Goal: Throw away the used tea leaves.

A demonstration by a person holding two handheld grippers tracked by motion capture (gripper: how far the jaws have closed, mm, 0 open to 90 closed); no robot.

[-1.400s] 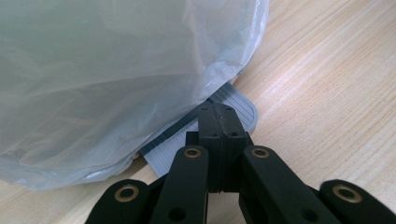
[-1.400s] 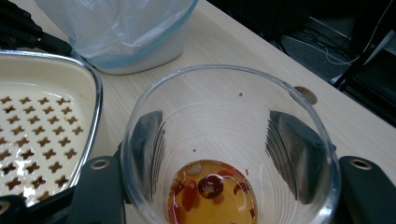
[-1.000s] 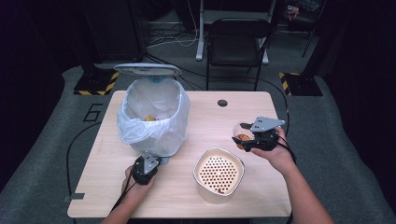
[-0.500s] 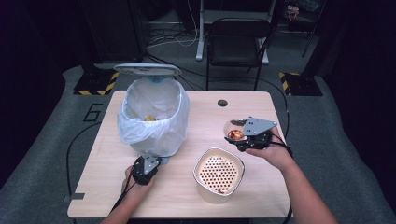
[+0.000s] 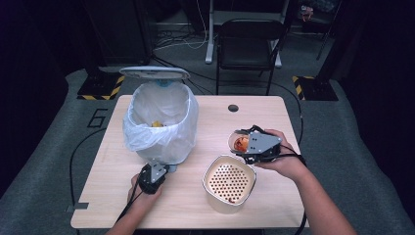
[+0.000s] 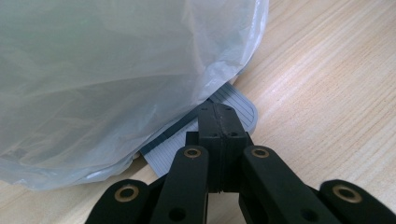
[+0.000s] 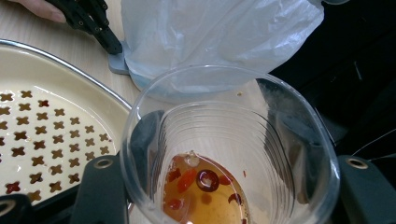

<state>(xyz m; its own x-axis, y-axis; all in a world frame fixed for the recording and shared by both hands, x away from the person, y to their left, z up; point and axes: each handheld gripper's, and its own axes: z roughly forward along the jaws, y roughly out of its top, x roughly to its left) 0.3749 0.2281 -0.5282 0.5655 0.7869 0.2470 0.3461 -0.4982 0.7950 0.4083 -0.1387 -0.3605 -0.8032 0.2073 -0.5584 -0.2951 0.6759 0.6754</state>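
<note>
A white pedal bin (image 5: 159, 122) lined with a clear bag stands on the wooden table (image 5: 264, 110), its lid (image 5: 154, 73) raised. My left gripper (image 5: 155, 169) is shut with nothing between its jaws, and its tips (image 6: 219, 123) rest on the bin's grey pedal (image 6: 240, 105). My right gripper (image 5: 242, 143) is shut on a clear plastic cup (image 5: 238, 142), held above the table to the right of the bin. In the cup (image 7: 219, 116) lies amber liquid with red bits (image 7: 205, 186).
A cream container with a perforated strainer top (image 5: 230, 182) sits near the front edge, just below the cup; a few red bits lie on the strainer (image 7: 42, 135). A black folding chair (image 5: 249, 44) stands beyond the table. Something yellow (image 5: 156, 124) lies in the bin.
My right gripper has carried the cup leftward toward the bin and slightly up. The left gripper stays on the pedal, and the lid stays raised.
</note>
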